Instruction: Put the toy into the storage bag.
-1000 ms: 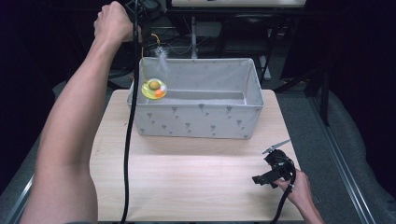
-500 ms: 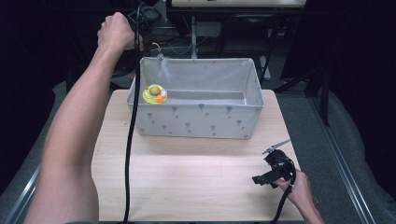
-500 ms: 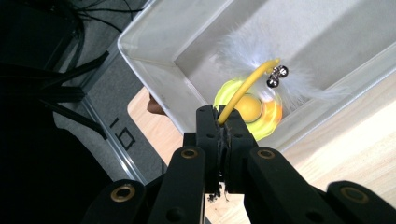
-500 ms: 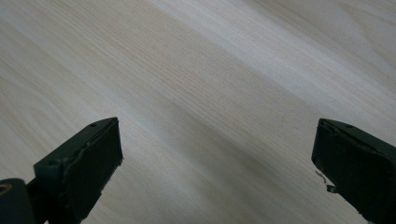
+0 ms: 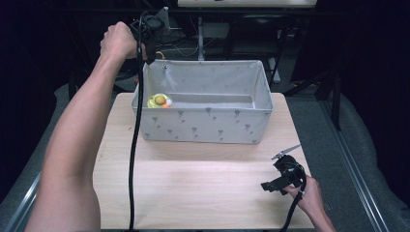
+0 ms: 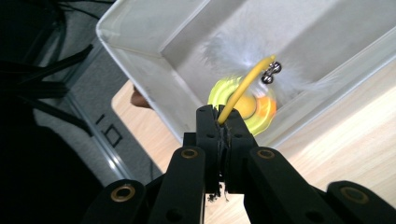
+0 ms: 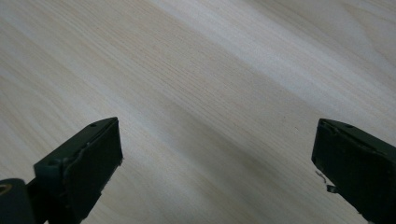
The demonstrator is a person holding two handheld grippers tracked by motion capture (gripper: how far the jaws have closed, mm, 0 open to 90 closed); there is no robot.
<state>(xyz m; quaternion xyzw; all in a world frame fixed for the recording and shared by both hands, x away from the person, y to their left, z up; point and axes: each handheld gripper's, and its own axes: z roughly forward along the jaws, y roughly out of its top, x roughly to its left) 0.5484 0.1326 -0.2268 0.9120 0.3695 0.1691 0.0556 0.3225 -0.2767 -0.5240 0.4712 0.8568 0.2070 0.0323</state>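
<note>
black tongs [image 6: 218,122] with brass rivets, black trailing cable [image 5: 134,159].

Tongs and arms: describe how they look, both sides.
Both tongs are black. The left tongs have flat jaws on linked arms with brass-coloured rivets, and a black cable trails down. The right tongs carry a grey three-cornered plate and a cable. Both forearms are bare, no sleeves.

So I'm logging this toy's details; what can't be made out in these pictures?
- Toy, left gripper view: blurred; its shape is unclear.
- Toy, high view: too small for detail.
- Bin floor, high view: near part hidden by the front wall.
- Left gripper, high view: mostly hidden by the hand.
</note>
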